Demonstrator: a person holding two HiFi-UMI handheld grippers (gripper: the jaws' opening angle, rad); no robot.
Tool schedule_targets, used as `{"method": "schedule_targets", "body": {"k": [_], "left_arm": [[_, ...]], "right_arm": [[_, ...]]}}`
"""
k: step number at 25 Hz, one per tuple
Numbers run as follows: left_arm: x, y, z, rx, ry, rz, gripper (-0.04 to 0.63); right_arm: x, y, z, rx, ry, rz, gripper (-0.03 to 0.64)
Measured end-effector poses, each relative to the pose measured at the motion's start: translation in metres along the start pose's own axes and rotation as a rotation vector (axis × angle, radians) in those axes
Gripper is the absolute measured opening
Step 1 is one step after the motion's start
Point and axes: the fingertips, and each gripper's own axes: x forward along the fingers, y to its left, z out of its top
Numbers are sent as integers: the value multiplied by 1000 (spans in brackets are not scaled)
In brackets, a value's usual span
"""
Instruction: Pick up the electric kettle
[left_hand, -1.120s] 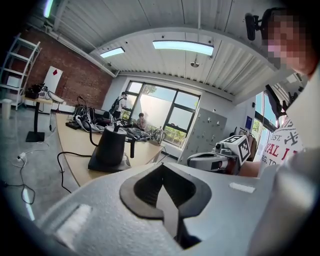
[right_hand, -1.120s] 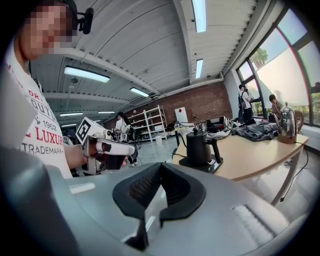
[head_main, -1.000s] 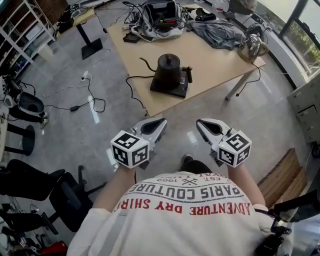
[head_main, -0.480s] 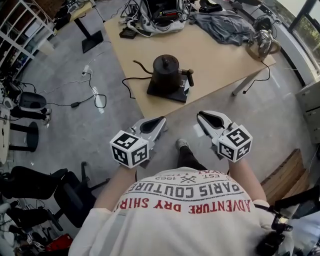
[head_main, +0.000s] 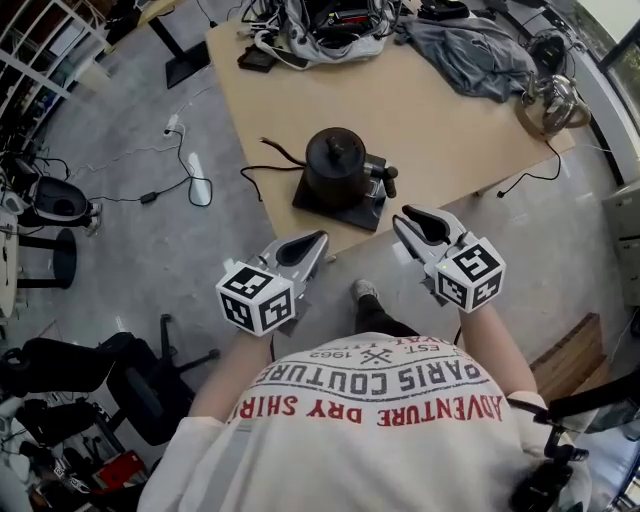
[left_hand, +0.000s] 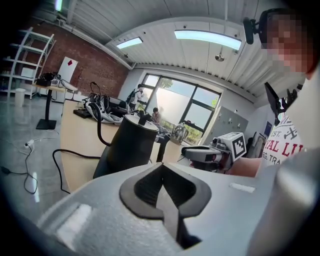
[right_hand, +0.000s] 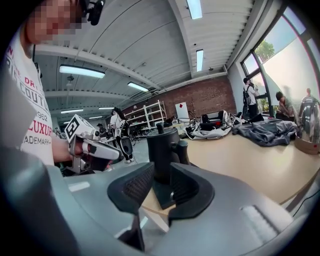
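A black electric kettle (head_main: 335, 165) with a gooseneck spout stands on its black base (head_main: 345, 208) near the front edge of the wooden table (head_main: 440, 130). My left gripper (head_main: 320, 240) is shut and empty, short of the table edge, below and left of the kettle. My right gripper (head_main: 408, 218) hovers at the table edge just right of the base; its jaws are opening with nothing between them. In the right gripper view the kettle (right_hand: 161, 145) and its handle (right_hand: 181, 151) show just beyond the parted pads (right_hand: 138, 184). The left gripper view has the kettle (left_hand: 131, 144) ahead.
A black cord (head_main: 262, 168) runs from the base over the table's left edge to the floor. At the table's far side lie a grey cloth (head_main: 460, 55), a cable-filled bag (head_main: 320, 22) and a shiny metal pot (head_main: 555, 98). Chairs (head_main: 60, 365) stand at left.
Both grippers have come closer to the table and the kettle. The right jaws, shut a second ago, now stand apart. The left jaws stay shut.
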Motion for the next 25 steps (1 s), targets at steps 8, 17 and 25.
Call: {"method": "schedule_targets", "body": {"k": [8,17,25], "left_arm": [[11,36,4,-24,12,43,2],[17,64,9,-13,17,90,2],[21,87,24,-31,-56,105,2]], "right_arm": [[41,-31,-7,-165,61,-89,126],[66,-45,-14,-196,86,-97,123],[68,-50,-14,-209,73,-99,95]]}}
